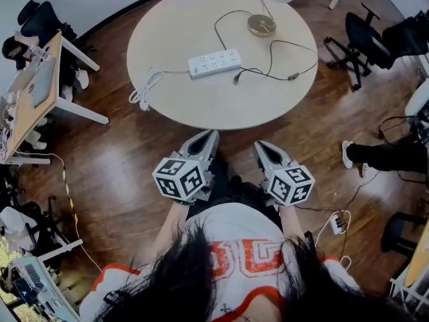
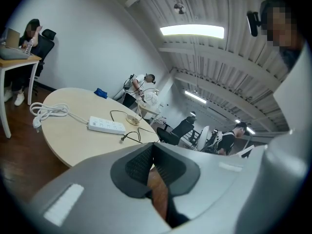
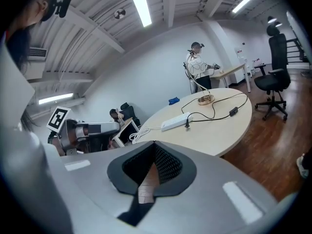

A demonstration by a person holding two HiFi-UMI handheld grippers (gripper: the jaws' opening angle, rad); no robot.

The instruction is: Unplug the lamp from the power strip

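Hanging low by the body, well short of the tabletop (image 1: 201,106), the left gripper (image 1: 205,141) and right gripper (image 1: 265,149) both have their jaws pressed together on nothing. The strip (image 1: 214,63) lies mid-tabletop, with the lamp (image 1: 261,25) beyond. Its plug (image 1: 236,79) seems to lie just beside the strip rather than in a socket, though it is small. If it is out, the task looks done; if not, the next move is a forward reach with the jaws opened.

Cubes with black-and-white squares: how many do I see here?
2. The left cube sits on the left hand-held gripper, the right cube on the right hand-held gripper, both short of the table. None seems hidden.
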